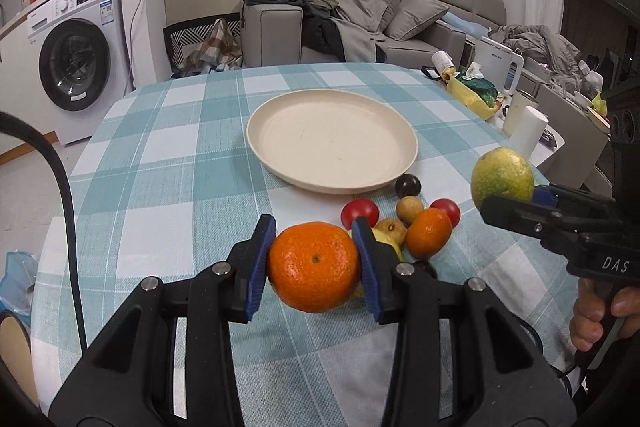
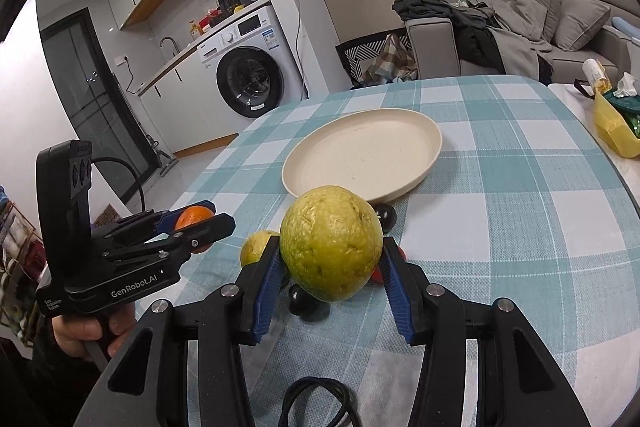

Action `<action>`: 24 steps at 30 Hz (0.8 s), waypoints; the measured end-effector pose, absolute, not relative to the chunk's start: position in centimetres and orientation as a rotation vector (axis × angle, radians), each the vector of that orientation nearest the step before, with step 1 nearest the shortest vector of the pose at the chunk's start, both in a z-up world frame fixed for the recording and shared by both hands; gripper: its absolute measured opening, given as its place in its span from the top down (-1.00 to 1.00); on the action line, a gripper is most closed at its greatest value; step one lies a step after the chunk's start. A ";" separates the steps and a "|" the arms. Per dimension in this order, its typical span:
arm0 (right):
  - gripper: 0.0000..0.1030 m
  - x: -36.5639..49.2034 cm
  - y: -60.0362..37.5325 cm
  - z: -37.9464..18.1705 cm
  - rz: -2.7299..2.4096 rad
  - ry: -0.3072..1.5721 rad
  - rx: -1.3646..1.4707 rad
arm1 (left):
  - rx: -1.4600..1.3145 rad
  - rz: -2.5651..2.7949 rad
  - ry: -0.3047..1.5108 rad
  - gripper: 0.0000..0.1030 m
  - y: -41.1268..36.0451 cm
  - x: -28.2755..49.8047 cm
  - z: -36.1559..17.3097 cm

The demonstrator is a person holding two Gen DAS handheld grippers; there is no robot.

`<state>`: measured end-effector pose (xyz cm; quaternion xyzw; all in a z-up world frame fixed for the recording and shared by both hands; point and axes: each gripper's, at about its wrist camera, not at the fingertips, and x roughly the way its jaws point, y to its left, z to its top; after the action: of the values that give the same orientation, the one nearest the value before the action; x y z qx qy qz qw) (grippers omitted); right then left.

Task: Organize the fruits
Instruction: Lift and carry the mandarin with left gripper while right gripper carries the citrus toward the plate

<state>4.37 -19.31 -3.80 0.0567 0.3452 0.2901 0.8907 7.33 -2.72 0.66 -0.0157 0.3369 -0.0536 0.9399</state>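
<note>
Surface (image 1: pixel 168 131): A round top covered with a teal-and-white checked cloth is shown in both views; all task items are carried on it or held above it.
Plate (image 1: pixel 332 139): A cream plate is placed near the middle of the surface, beyond the fruit. It is empty, so no fruit is judged to have been sorted yet.
Left claw (image 1: pixel 316 259): It is closed on the orange (image 1: pixel 314 265); both blue pads are pressed against the fruit's sides. The orange is held clear of the cloth, on the near side of the plate.
Right claw (image 2: pixel 332 267): It is closed on the green fruit (image 2: pixel 330 241), probably a guava; the pads are seated low on its flanks. The fruit is held above the loose pile, just short of the plate's near rim.
Loose pile (image 1: pixel 404 215): Small fruits are left on the cloth between the plate and the claws: two red tomatoes (image 1: pixel 359 213), a smaller orange (image 1: pixel 428 231), brownish round fruits and a dark plum-like fruit (image 1: pixel 408 185) beside the plate rim. A yellow fruit is partly hidden behind the left claw.
Step in hand: Transport is judged to be under way, with one fruit lifted in each claw and neither yet over the plate.
Next move: Each claw is to be carried forward over the plate, lowered close to its floor, then released. Round fruit is likely to roll, so a low release away from the rim is advised, and the two claws are to be kept apart during placement.
</note>
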 end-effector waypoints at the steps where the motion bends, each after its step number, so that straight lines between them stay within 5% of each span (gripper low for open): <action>1: 0.05 4.6 -19.2 -3.7 0.597 0.717 0.112 | -0.028 -0.112 0.686 0.29 -2.7 7.5 0.7; 24: 0.05 9.5 -17.7 -2.8 0.572 0.741 0.099 | -0.038 -0.098 0.642 0.29 -2.4 13.2 2.1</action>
<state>9.53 -17.71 -2.81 0.0476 0.3569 0.2756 0.8913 13.21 -2.40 2.06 -0.0184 0.3154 -0.0482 0.9475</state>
